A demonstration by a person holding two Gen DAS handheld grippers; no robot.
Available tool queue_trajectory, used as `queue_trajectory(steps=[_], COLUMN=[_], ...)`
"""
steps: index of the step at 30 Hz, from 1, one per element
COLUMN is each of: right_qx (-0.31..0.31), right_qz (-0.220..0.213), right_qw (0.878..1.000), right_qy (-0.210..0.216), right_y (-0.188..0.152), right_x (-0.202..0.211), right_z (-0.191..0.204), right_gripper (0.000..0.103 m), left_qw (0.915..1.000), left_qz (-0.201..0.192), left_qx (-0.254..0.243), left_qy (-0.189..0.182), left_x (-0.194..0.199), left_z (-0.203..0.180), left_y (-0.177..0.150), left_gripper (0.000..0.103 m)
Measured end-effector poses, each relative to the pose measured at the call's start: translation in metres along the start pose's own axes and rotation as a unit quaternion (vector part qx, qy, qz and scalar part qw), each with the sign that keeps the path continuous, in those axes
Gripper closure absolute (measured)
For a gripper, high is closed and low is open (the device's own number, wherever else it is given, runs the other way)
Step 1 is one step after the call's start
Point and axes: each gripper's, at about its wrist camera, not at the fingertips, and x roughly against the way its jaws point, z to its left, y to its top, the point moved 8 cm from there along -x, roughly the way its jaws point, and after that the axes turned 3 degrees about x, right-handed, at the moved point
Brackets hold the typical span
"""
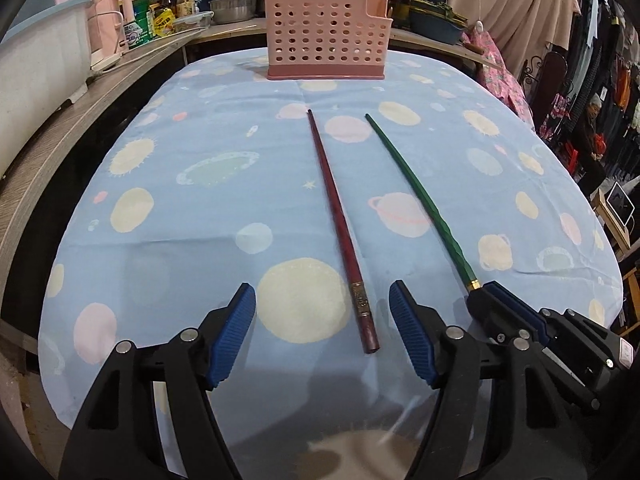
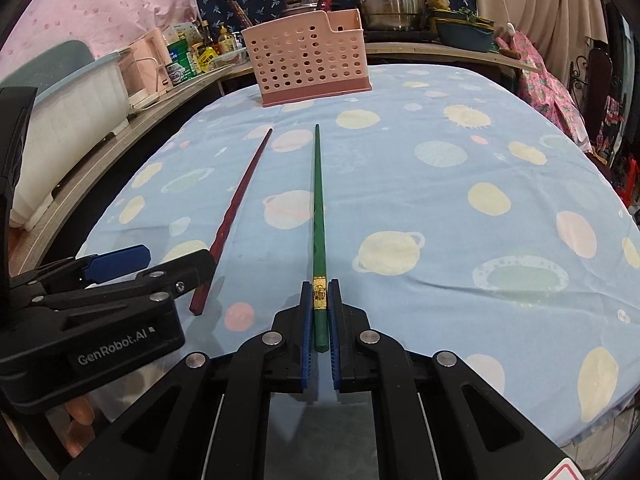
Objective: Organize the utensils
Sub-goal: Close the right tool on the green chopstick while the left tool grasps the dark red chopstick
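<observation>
A red chopstick (image 1: 340,224) and a green chopstick (image 1: 420,200) lie side by side on the blue planet-print tablecloth (image 1: 180,220), tips toward a pink perforated utensil holder (image 1: 326,36) at the far edge. My left gripper (image 1: 322,300) is open, its jaws on either side of the red chopstick's thick end. My right gripper (image 2: 320,292) is shut on the green chopstick (image 2: 319,200) at its gold band, low at the cloth. The red chopstick (image 2: 236,208) and the left gripper (image 2: 120,268) show at the left in the right wrist view. The holder (image 2: 306,58) stands beyond.
A wooden counter (image 1: 80,112) along the left and back carries a white tub (image 1: 36,64), a pink appliance (image 1: 112,24), bottles and steel pots (image 1: 234,8). Clothes and a person (image 1: 592,136) are off the table's right side.
</observation>
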Motion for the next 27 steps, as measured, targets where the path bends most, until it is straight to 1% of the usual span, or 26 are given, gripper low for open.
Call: queue_trajectory(steps=[1, 4, 6, 10, 13, 15, 16, 18, 20, 27], right_qx=[0.0, -0.003, -0.003, -0.004, -0.005, -0.004, -0.004, -0.004, -0.004, -0.003], right_qz=[0.0, -0.001, -0.001, -0.002, -0.002, -0.002, -0.002, -0.002, -0.002, -0.002], right_qw=[1.0, 1.0, 1.0, 1.0, 1.0, 1.0, 1.0, 1.0, 1.0, 1.0], right_qy=[0.0, 0.004, 0.003, 0.004, 0.004, 0.004, 0.004, 0.004, 0.004, 0.004], right_y=[-0.0001, -0.0004, -0.0004, 0.0, -0.0001, -0.0003, -0.0003, -0.0004, -0.0005, -0.0004], right_x=[0.0001, 0.0, 0.0001, 0.0002, 0.0006, 0.0005, 0.0005, 0.0004, 0.0005, 0.0011], right_z=[0.0, 0.0006, 0.0002, -0.0003, 0.0, -0.0003, -0.0003, -0.0002, -0.0004, 0.0003], right_gripper=[0.096, 0.096, 0.096, 0.096, 0.096, 0.096, 0.096, 0.096, 0.096, 0.096], left_qw=[1.0, 1.0, 0.9999, 0.9999, 0.9999, 0.9999, 0.9999, 1.0, 1.0, 0.9998], left_qz=[-0.001, 0.006, 0.009, 0.005, 0.002, 0.002, 0.002, 0.003, 0.005, 0.015], left_qx=[0.0, 0.004, 0.005, 0.002, 0.0, 0.001, 0.0, 0.0, -0.001, 0.006], left_qy=[0.004, 0.002, 0.004, 0.012, 0.016, 0.014, 0.013, 0.009, 0.003, -0.012], left_x=[-0.001, -0.005, -0.0068, -0.0062, -0.0056, -0.005, -0.0046, -0.0043, -0.0043, -0.0034], left_z=[-0.0003, -0.0001, 0.0007, 0.0002, 0.0011, 0.0014, 0.0014, 0.001, -0.0002, 0.0003], left_y=[-0.0004, -0.0024, -0.0039, -0.0047, -0.0042, -0.004, -0.004, -0.0043, -0.0047, -0.0053], left_gripper=[0.037, 0.038, 0.043, 0.047, 0.059, 0.073, 0.076, 0.089, 0.096, 0.096])
